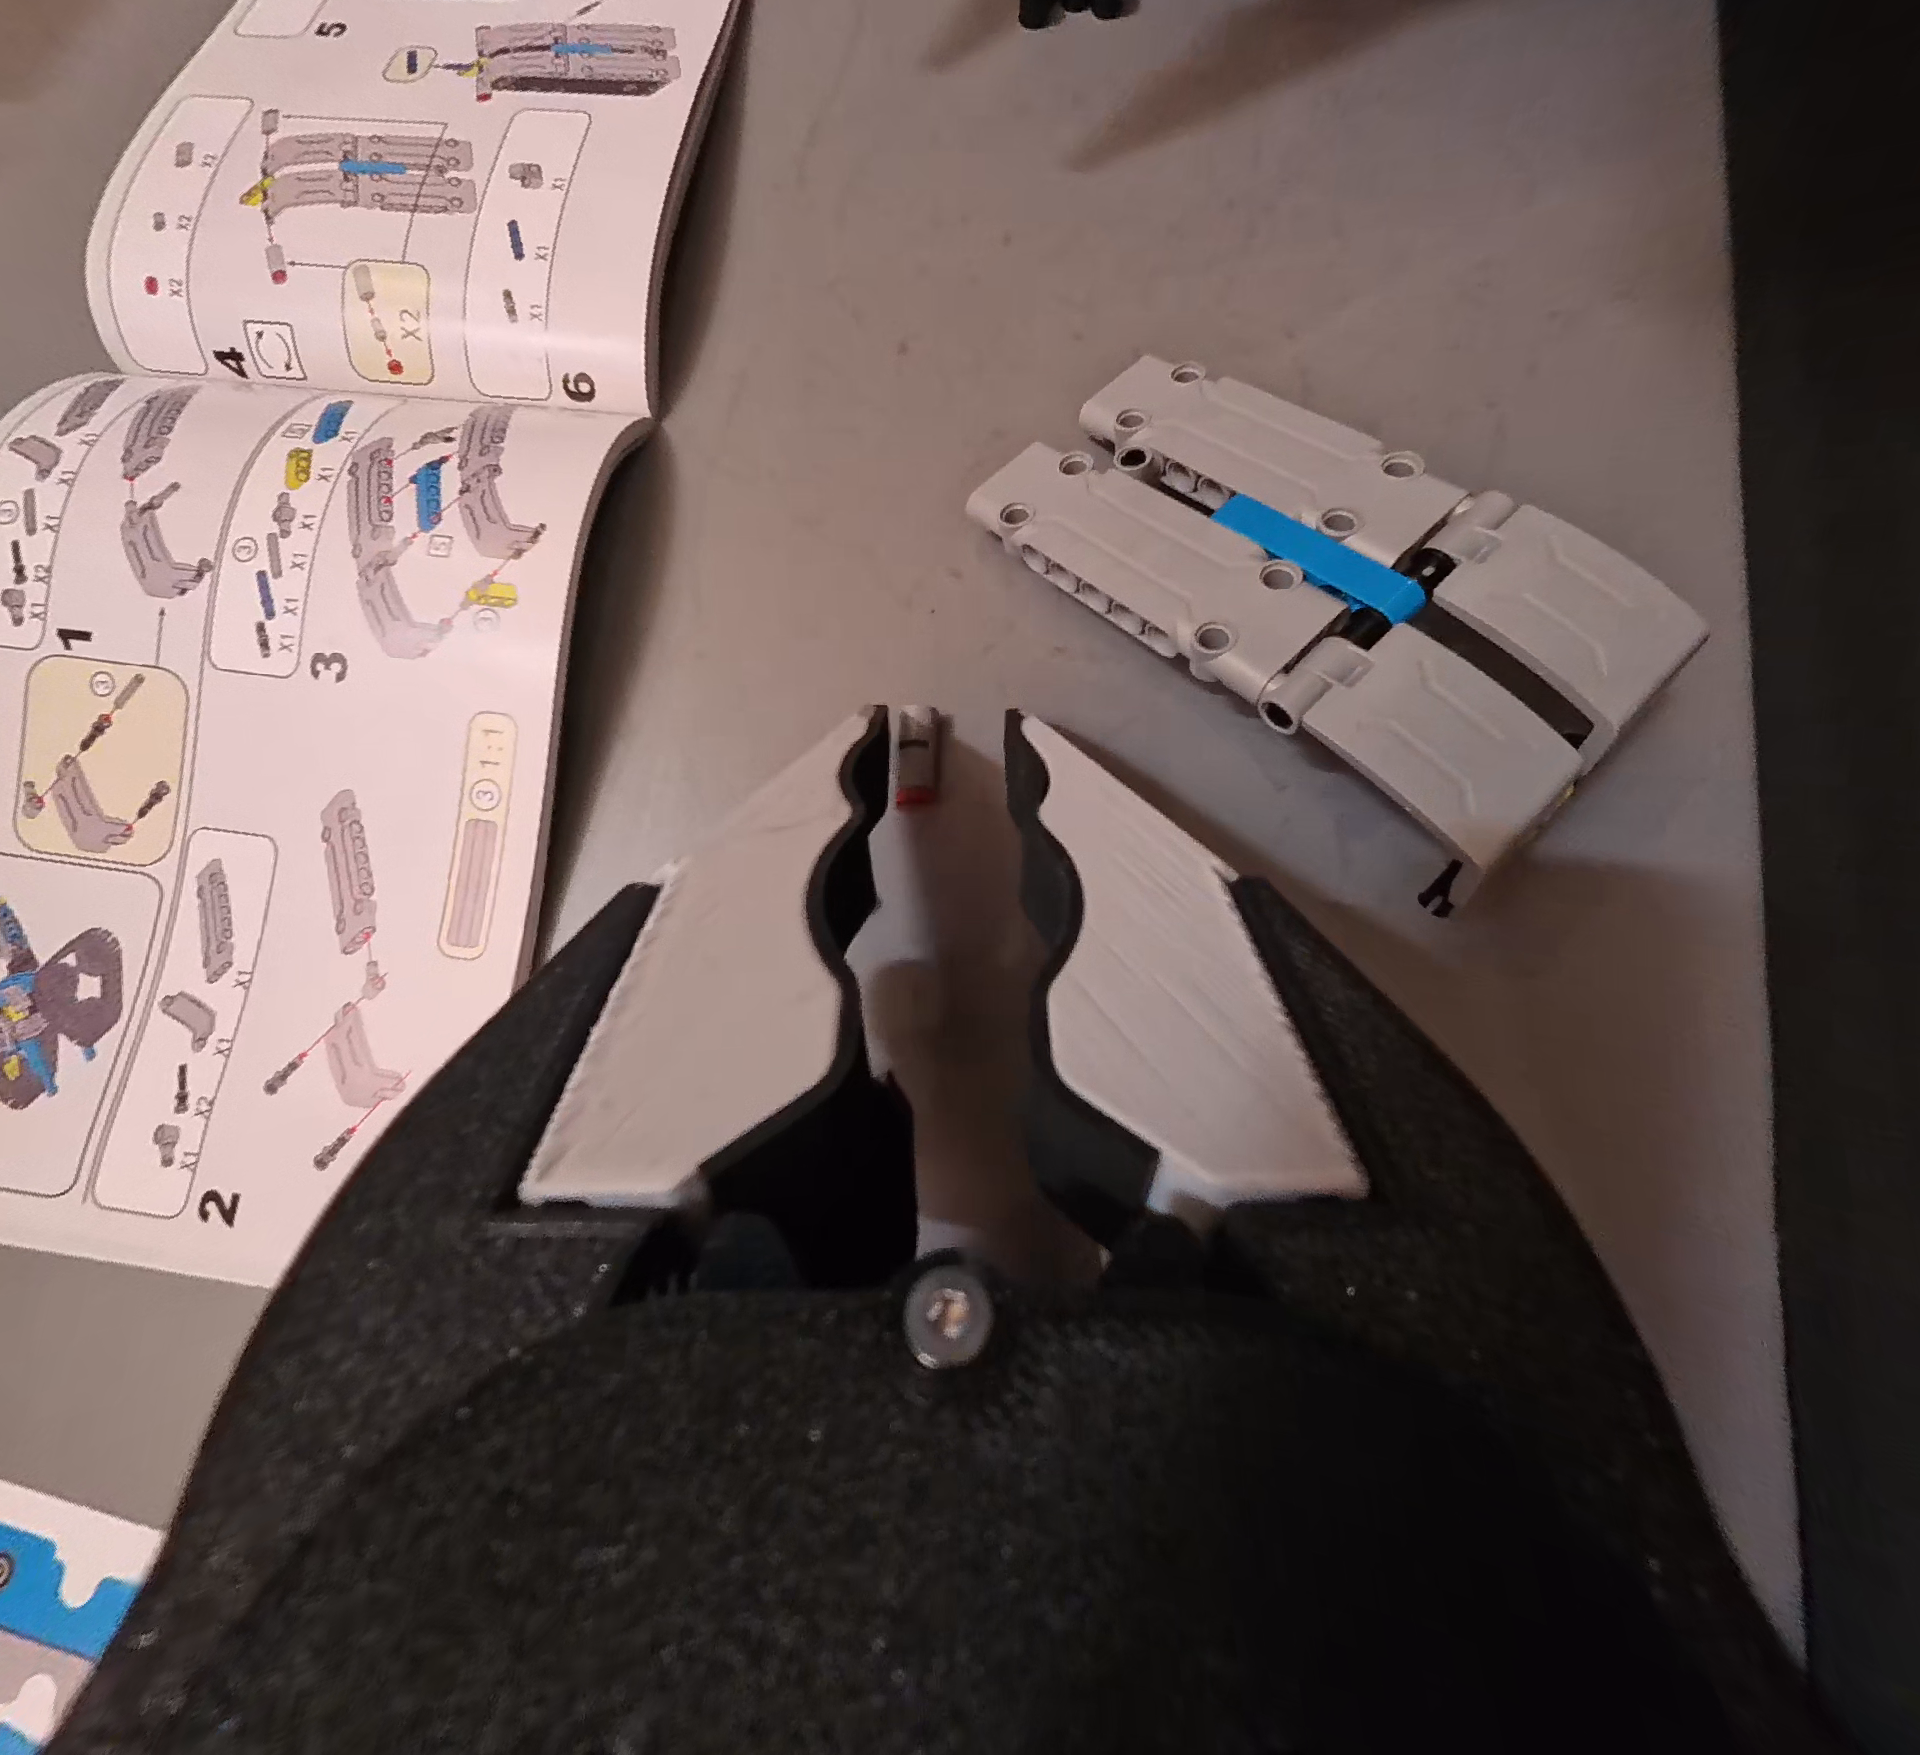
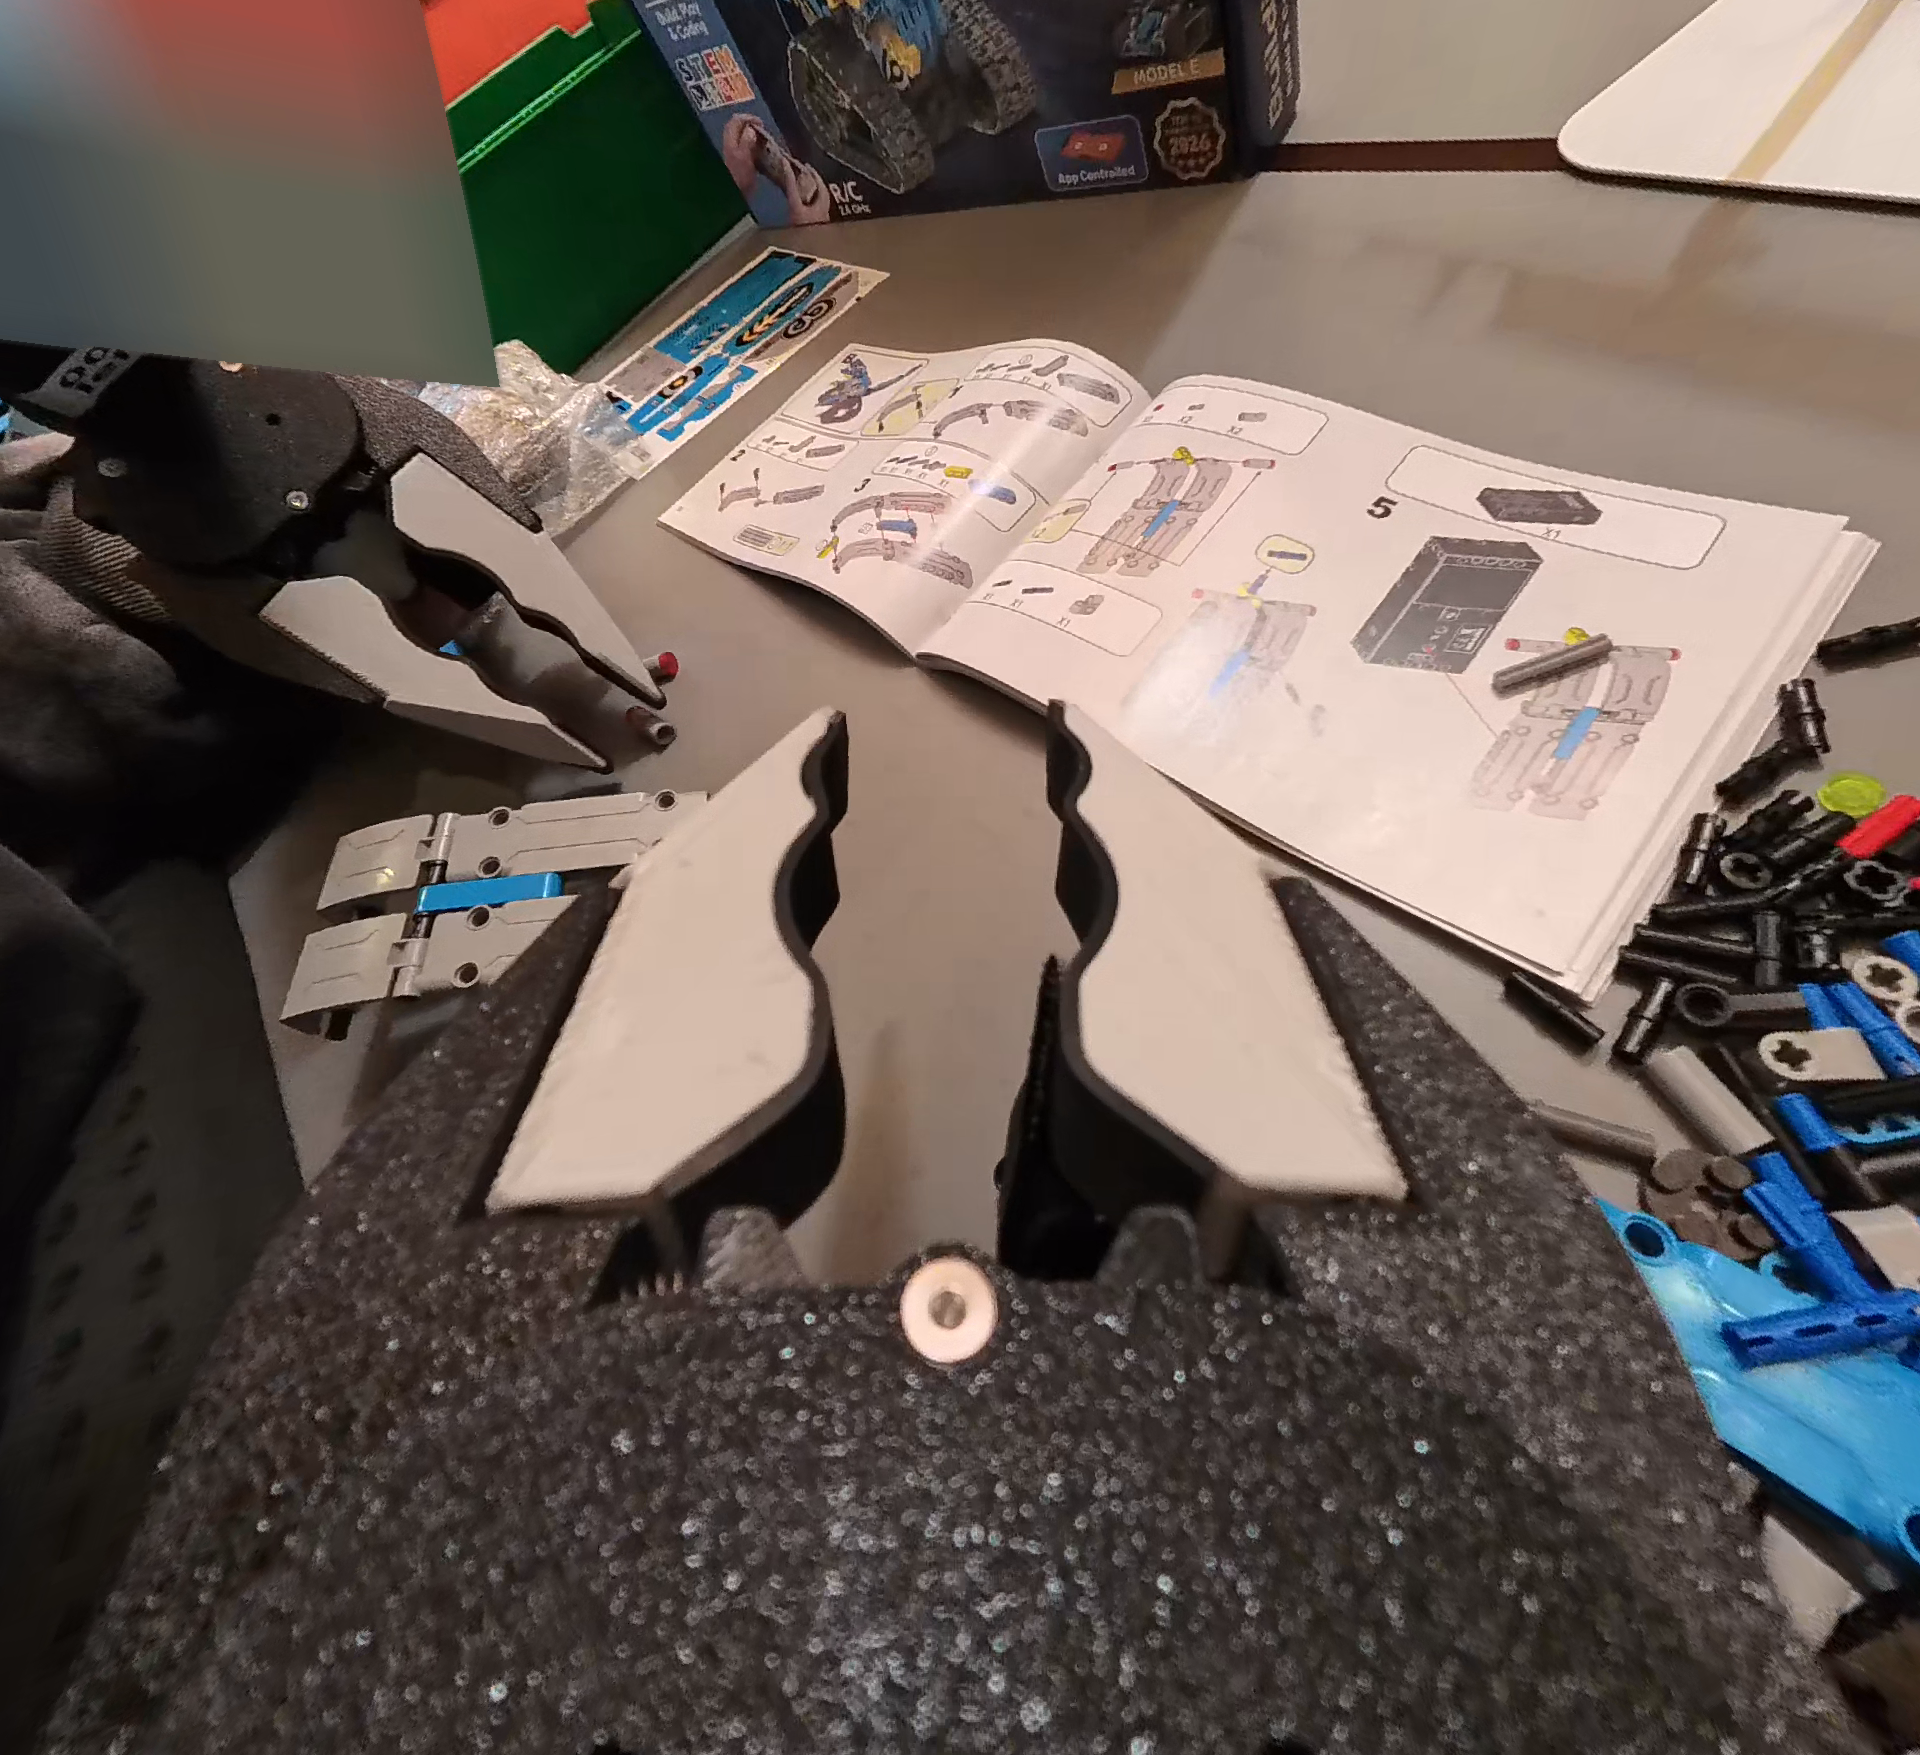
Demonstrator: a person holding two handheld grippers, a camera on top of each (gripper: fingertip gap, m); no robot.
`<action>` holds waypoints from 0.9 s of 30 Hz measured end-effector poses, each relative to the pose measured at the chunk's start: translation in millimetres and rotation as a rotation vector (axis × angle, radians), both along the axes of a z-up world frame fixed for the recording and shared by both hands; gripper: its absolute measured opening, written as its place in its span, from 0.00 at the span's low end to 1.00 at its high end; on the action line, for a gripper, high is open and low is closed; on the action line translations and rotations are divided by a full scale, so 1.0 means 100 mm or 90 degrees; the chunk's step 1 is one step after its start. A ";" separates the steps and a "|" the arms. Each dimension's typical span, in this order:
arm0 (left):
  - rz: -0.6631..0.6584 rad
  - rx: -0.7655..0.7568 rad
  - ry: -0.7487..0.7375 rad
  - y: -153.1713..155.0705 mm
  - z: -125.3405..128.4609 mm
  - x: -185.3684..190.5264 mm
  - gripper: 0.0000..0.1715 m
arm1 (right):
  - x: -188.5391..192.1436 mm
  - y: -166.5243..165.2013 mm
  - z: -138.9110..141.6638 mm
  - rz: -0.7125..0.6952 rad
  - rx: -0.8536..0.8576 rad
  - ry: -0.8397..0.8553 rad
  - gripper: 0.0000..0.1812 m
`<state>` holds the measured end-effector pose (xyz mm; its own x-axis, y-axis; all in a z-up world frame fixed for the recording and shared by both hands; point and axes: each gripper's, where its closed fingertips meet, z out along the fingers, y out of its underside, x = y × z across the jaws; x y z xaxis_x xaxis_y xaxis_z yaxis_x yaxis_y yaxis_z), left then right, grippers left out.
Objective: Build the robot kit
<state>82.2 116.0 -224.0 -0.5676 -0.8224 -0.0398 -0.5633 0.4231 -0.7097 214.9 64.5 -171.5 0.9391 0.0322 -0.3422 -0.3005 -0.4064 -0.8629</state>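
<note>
My 2 grippers, left gripper [image 1: 943, 718] and right gripper [image 2: 943, 718], hang released over a grey table [image 1: 1195, 251] strewn with an open instruction booklet [image 2: 1351, 583].

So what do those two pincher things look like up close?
Both match. The left gripper and the right gripper each have a rough, speckly black body with one shiny silver screw in the middle. Two pale grey fingers stick out like pointy wedges, with wavy black rubbery pads along their inner edges. No cables or sleeves show.
</note>
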 end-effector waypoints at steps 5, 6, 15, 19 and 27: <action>0.000 0.010 -0.001 0.00 -0.01 0.00 0.12 | 0.00 -0.01 0.00 -0.001 0.000 -0.001 0.20; 0.001 0.012 -0.002 0.00 0.00 0.00 0.12 | 0.00 -0.01 0.00 -0.002 0.000 -0.003 0.20; 0.005 0.015 -0.004 0.02 0.01 0.01 0.12 | -0.01 -0.01 -0.01 0.001 -0.005 -0.005 0.20; 0.006 0.027 0.002 0.04 -0.04 0.00 0.12 | -0.02 -0.01 -0.03 0.004 -0.010 -0.001 0.20; 0.009 0.027 -0.001 0.05 -0.03 0.01 0.12 | -0.02 -0.01 -0.04 0.006 -0.014 0.000 0.20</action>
